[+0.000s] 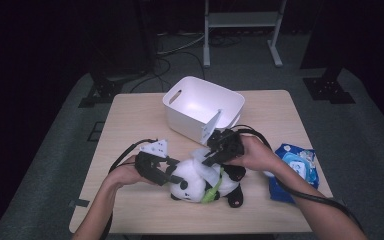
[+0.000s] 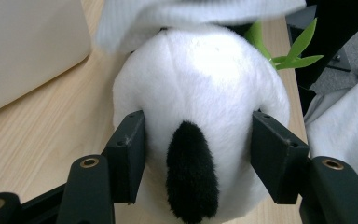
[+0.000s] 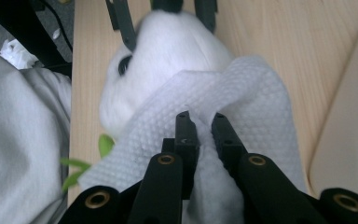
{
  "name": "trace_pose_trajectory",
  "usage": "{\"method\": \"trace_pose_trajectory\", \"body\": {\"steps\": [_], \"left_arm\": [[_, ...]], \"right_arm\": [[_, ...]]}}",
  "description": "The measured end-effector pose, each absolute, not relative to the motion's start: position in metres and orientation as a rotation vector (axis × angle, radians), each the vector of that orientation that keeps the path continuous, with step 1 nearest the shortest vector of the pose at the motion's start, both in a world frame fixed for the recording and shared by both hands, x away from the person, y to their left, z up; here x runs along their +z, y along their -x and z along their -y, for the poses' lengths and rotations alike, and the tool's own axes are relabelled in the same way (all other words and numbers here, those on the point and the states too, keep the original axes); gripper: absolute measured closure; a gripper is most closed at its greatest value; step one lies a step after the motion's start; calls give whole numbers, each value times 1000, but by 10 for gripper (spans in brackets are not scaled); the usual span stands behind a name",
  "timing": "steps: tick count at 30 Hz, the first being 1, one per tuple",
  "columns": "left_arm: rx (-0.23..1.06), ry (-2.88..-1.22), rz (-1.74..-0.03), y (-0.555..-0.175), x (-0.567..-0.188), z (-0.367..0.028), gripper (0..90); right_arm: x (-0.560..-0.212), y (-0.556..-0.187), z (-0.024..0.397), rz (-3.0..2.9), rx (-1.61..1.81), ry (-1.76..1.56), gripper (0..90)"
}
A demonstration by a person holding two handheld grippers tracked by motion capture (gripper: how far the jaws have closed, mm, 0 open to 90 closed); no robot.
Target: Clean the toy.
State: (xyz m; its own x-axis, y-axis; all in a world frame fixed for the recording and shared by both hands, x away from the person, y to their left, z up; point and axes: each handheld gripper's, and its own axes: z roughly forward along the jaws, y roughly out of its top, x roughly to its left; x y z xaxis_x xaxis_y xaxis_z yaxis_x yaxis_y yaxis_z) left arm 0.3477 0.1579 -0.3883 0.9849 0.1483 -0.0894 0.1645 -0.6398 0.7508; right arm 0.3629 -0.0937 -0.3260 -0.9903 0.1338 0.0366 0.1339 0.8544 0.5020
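A plush panda (image 1: pixel 200 182) lies on the wooden table (image 1: pixel 130 120), white with black ears and limbs and green leaves at its side. My left gripper (image 1: pixel 172 172) is shut on the panda's head (image 2: pixel 200 93), one pad against each cheek, a black ear between them. My right gripper (image 1: pixel 211 159) is shut on a white embossed wet wipe (image 3: pixel 214 98), pinched between its narrow jaws and draped over the panda's body (image 3: pixel 168 46). The left gripper's jaws show at the far side of the panda in the right gripper view.
A white plastic bin (image 1: pixel 202 111) stands behind the panda near the table's far middle. A blue pack of wet wipes (image 1: pixel 296 170) lies at the table's right edge. A metal frame and cables stand on the floor beyond.
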Motion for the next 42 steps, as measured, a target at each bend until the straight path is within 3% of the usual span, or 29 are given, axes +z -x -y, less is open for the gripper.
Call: {"method": "trace_pose_trajectory", "body": {"steps": [14, 32, 37, 42], "left_arm": [[-32, -2279, -220, -350, -386, -155, 398], [-6, -2300, -199, -349, -381, -146, 405], [-14, -2246, -241, -348, -385, -153, 341], [-32, -2234, -300, -349, -394, -161, 220]], "right_arm": [[-321, -362, 153, 3013, -849, 374, 826], [-328, -366, 92, 3028, -774, 204, 826], [-329, -368, 113, 3016, -785, 263, 826], [-327, -365, 136, 3014, -817, 312, 826]]}}
